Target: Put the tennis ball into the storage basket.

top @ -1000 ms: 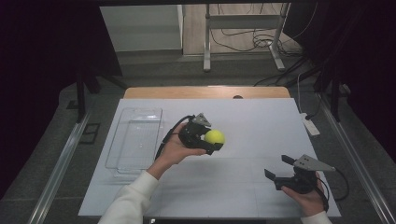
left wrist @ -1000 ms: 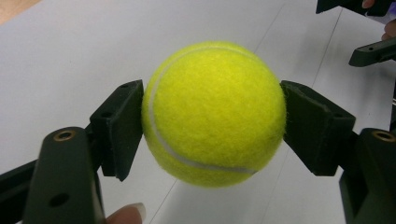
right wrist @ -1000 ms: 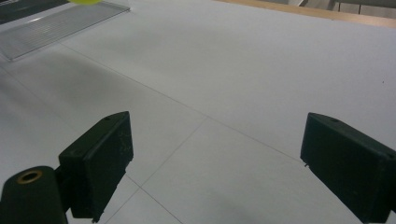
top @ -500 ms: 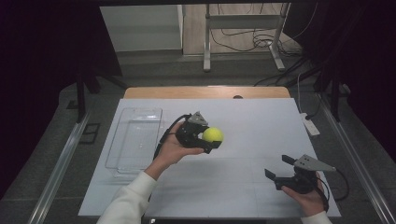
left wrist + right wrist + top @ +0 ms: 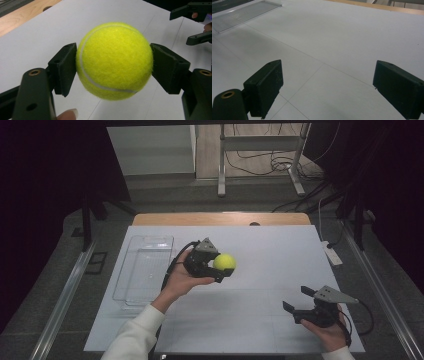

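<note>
Left gripper [image 5: 220, 266]: held above the bench, near the centre of the high view; its fingers [image 5: 65, 67] are clamped on opposite sides of the tennis ball, both pads pressed into the felt.
Tennis ball [image 5: 115, 61]: yellow-green, between the left fingers, clear of the bench surface; its underside and the contact faces are hidden by the pads.
Right gripper [image 5: 300, 301]: at 4 o'clock from the ball, well apart; fingers [image 5: 265, 86] spread wide, nothing between them. The right finger is cut off at the frame edge in the right gripper view.
Bench [image 5: 280, 255]: white sheet over a wooden top; the wood shows as a strip at 12 o'clock.
Clear tray [image 5: 145, 270]: at 9 o'clock from the ball, transparent; its contents are hard to make out.
Left hand: partly covered by the gripper body.
</note>
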`<state>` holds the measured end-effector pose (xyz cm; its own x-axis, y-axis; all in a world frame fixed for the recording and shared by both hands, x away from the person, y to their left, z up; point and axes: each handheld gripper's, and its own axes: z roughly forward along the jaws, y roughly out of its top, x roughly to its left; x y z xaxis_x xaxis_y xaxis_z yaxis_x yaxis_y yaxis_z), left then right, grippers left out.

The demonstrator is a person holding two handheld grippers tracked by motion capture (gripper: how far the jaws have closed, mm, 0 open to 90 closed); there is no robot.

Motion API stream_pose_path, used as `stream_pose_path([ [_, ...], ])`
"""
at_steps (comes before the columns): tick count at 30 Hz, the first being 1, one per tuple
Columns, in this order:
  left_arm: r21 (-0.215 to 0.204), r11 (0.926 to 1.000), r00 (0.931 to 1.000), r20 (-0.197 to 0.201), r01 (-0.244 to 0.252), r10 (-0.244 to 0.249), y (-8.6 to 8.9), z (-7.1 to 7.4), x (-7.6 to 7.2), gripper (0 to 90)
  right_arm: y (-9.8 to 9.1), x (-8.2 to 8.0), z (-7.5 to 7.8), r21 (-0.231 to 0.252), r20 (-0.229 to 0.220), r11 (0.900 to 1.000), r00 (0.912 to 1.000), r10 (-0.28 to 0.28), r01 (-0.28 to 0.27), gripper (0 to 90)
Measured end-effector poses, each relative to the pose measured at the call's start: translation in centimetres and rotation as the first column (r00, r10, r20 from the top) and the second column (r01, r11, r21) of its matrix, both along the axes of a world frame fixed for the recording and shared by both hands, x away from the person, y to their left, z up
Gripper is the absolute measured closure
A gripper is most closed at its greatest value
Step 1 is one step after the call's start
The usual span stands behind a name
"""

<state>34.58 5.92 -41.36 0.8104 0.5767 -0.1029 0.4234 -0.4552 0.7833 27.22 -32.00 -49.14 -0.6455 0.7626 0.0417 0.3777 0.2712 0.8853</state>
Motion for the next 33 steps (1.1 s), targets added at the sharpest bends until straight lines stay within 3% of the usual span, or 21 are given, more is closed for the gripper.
stream_pose_path([
  [33, -0.049, 0.9974, 0.9972, 0.05, -0.053, 0.056, 2.0, 0.8, -0.3, 26.7, 0.0, 0.0, 0.0, -0.005, 0.0, 1.0, 1.0, -0.003, 0.003, 9.7],
])
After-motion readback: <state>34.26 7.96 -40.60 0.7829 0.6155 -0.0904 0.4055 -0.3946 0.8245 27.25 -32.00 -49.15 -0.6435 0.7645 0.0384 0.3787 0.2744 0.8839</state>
